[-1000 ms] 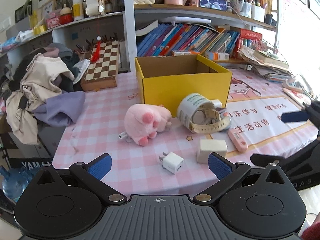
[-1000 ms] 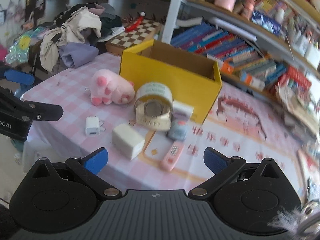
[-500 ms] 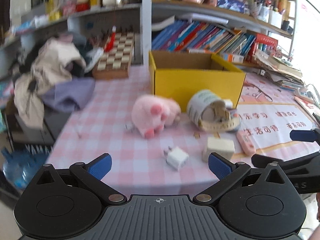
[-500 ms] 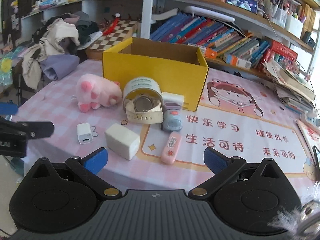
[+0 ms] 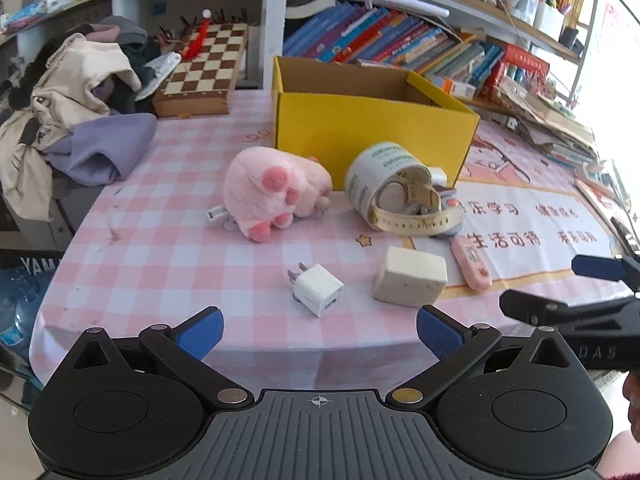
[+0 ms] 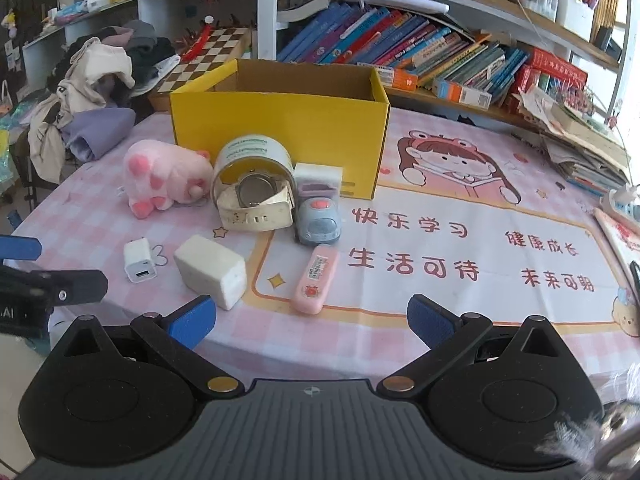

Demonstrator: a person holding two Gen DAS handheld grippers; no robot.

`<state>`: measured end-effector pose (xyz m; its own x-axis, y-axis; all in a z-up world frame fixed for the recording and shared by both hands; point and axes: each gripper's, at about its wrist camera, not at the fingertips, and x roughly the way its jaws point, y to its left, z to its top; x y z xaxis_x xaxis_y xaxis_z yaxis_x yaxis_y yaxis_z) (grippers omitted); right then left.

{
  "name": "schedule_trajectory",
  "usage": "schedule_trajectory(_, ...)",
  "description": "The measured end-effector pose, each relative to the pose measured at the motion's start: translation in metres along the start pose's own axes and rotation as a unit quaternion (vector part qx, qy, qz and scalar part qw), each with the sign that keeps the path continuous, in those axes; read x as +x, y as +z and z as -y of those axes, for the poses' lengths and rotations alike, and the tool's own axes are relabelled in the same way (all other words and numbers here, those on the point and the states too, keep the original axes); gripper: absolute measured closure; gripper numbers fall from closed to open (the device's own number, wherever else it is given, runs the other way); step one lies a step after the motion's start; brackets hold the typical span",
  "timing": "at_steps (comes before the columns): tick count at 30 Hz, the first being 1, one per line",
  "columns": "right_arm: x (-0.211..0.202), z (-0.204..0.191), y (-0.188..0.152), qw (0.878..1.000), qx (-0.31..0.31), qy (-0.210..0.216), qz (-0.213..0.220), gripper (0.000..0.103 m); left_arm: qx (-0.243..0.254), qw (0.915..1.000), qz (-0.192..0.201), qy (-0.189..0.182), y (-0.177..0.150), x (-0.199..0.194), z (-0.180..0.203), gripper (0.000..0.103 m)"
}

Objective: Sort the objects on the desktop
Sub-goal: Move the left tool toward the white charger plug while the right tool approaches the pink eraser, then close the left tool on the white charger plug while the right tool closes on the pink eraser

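An open yellow cardboard box (image 5: 372,128) (image 6: 280,128) stands at the middle of the table. In front of it lie a pink plush paw (image 5: 272,196) (image 6: 160,176), a tipped white tin (image 5: 380,176) (image 6: 252,160) with a cream watch strap (image 5: 416,220) (image 6: 256,212), a grey toy car (image 6: 318,220), a pink flat case (image 5: 472,260) (image 6: 314,278), a cream block (image 5: 410,276) (image 6: 212,270) and a white charger plug (image 5: 316,288) (image 6: 138,264). My left gripper (image 5: 318,330) is open just short of the plug. My right gripper (image 6: 312,320) is open near the pink case.
A pile of clothes (image 5: 68,96) lies at the table's left. A chessboard (image 5: 200,68) sits behind it. Book shelves (image 5: 400,44) run along the back, and stacked papers (image 6: 580,148) lie at the right. A printed mat (image 6: 460,240) covers the right half of the table.
Both grippers have moved closer to the table and objects look larger. The right wrist view has swung to face the box squarely. No object has shifted.
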<state>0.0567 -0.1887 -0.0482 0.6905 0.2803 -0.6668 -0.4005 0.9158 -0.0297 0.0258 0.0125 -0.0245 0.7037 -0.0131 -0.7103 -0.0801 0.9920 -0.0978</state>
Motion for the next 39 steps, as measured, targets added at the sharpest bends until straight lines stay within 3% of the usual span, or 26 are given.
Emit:
schedule_trajectory(15, 0.02, 0.012, 0.008, 1.0, -0.002, 0.009, -0.023, 0.003, 0.011, 0.9996, -0.025, 0.008, 0.006, 0.021, 0.01, 0.001)
schedule_trajectory(18, 0.031, 0.009, 0.005, 0.998, -0.025, -0.024, -0.05, 0.018, 0.016, 0.9991, -0.034, 0.017, 0.006, 0.027, 0.012, 0.001)
schedule_trajectory(20, 0.037, 0.011, 0.003, 0.997, -0.022, -0.023, -0.064, 0.021, 0.02, 0.9985, -0.046, 0.023, 0.006, 0.033, 0.012, 0.008)
schedule_trajectory(27, 0.043, 0.016, 0.007, 0.998, -0.01, -0.004, -0.063, 0.025, 0.01, 0.9981, -0.059, 0.013, 0.005, 0.039, 0.008, 0.015)
schedule_trajectory(31, 0.049, 0.016, 0.011, 0.998, -0.016, 0.006, -0.068, 0.033, 0.005, 0.9979, -0.064, 0.003, 0.007, 0.046, 0.009, 0.034)
schedule_trajectory(39, 0.069, 0.013, 0.021, 0.996, -0.028, 0.028, -0.082, 0.04, 0.012, 0.9972, -0.07, 0.023, 0.013, 0.062, 0.011, 0.034)
